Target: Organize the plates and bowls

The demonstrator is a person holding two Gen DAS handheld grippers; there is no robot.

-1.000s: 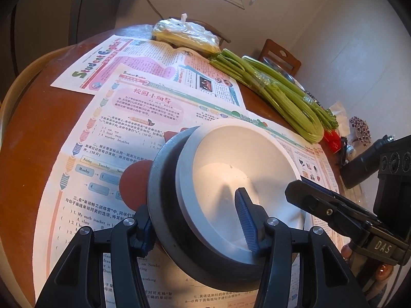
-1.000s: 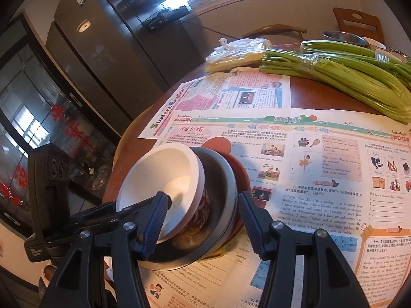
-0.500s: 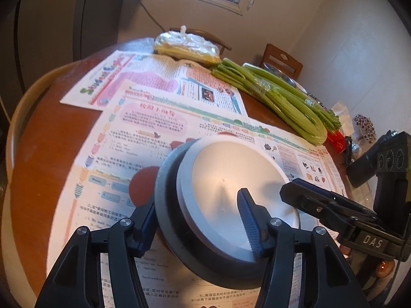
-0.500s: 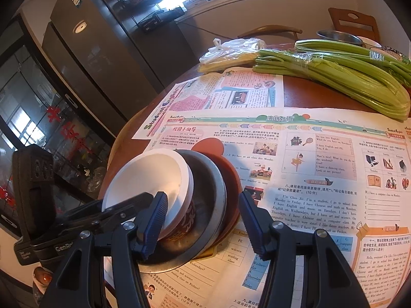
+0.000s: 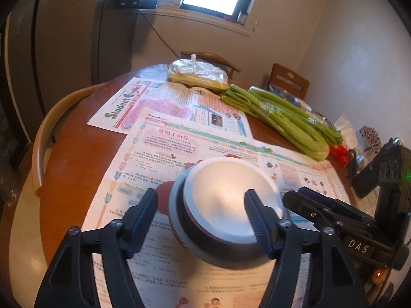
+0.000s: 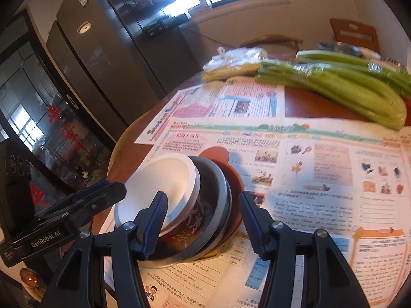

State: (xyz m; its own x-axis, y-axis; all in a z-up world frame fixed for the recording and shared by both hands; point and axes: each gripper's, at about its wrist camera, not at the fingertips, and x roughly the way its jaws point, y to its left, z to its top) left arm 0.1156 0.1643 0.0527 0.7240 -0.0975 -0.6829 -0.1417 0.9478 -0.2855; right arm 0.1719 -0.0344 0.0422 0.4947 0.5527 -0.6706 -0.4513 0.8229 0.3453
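On the newspaper stands a stack: a white bowl [image 5: 231, 195] [image 6: 159, 177] with a red pattern sits in a steel bowl [image 5: 179, 220] [image 6: 213, 187], which rests on a red plate [image 5: 161, 192] [image 6: 215, 154]. My left gripper [image 5: 200, 195] hangs just before the stack. Its jaws are opening and its pads touch nothing. My right gripper [image 6: 203, 197] hovers at the stack's other side with its jaws apart, the bowls' near edge between them and no pad pressing. Each gripper shows side-on in the other's view: the right gripper [image 5: 290, 197] and the left gripper [image 6: 113, 187].
Newspaper sheets [image 5: 167, 138] cover the round wooden table [image 5: 77, 141]. Celery bunches [image 5: 282, 118] [image 6: 346, 84] and a tied plastic bag [image 5: 197, 74] lie at the far side. A curved chair back [image 5: 43, 138] hugs the table's left edge. Small items crowd the right edge.
My left gripper's jaws have spread off the bowls, where one finger was inside the white bowl. The gripper has drawn back and up. The right gripper has hardly moved.
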